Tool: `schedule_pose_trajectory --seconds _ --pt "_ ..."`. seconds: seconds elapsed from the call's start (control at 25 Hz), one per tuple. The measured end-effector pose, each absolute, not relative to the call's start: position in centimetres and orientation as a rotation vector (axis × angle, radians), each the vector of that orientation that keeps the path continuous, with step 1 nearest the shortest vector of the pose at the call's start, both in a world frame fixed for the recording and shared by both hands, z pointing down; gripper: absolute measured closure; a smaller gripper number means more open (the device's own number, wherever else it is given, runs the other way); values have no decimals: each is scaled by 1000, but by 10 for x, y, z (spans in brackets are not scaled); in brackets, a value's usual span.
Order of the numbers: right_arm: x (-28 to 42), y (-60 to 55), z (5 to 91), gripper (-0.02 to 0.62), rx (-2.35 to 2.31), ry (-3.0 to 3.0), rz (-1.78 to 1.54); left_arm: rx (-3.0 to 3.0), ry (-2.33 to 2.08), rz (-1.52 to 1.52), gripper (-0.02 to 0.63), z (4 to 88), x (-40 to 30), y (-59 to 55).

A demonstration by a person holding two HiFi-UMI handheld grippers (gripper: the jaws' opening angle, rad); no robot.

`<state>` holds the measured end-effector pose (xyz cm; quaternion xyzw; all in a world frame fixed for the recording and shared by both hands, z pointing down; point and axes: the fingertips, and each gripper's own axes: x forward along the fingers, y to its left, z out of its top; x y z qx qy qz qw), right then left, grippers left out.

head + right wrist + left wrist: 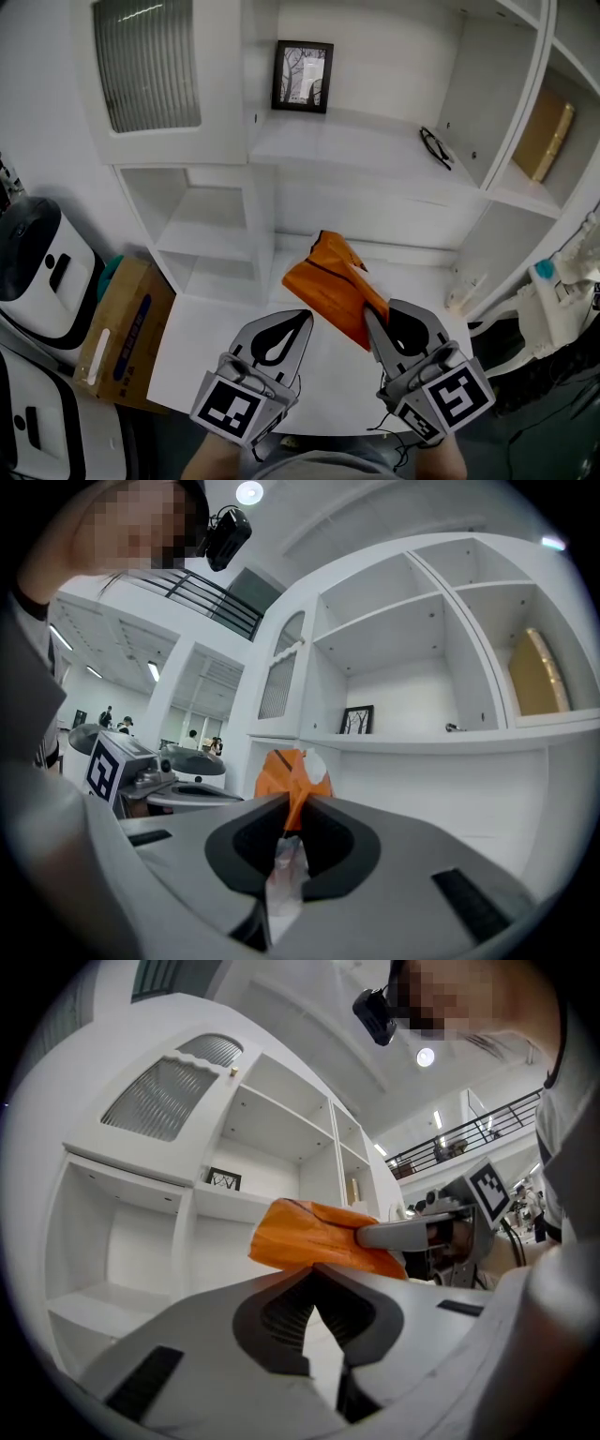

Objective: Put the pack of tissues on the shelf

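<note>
The pack of tissues (333,286) is orange and crumpled. It hangs above the white tabletop (211,342), in front of the white shelf unit (366,150). My right gripper (377,321) is shut on the pack's near edge; the right gripper view shows the pack (289,771) pinched at the tips of the right gripper (295,803). My left gripper (304,319) is just left of the pack with its jaws together and nothing between them. In the left gripper view the pack (305,1237) shows right above the tip of the left gripper (315,1266); I cannot tell if they touch.
A framed picture (302,77) and a pair of glasses (436,147) lie on the open middle shelf. A tan board (544,141) leans in the right compartment. A cardboard box (117,333) and white appliance (37,262) sit at the left, a small bottle (466,291) at the right.
</note>
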<state>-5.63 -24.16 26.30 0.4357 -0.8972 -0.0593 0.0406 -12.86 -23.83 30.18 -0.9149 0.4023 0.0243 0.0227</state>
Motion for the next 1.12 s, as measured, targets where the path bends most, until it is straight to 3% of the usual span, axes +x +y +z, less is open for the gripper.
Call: schedule_pose_trajectory --seconds 1.12 --pt "-31 -311 118 569 1265 -2746 -503 -2766 1327 89 580 264 -123 -293"
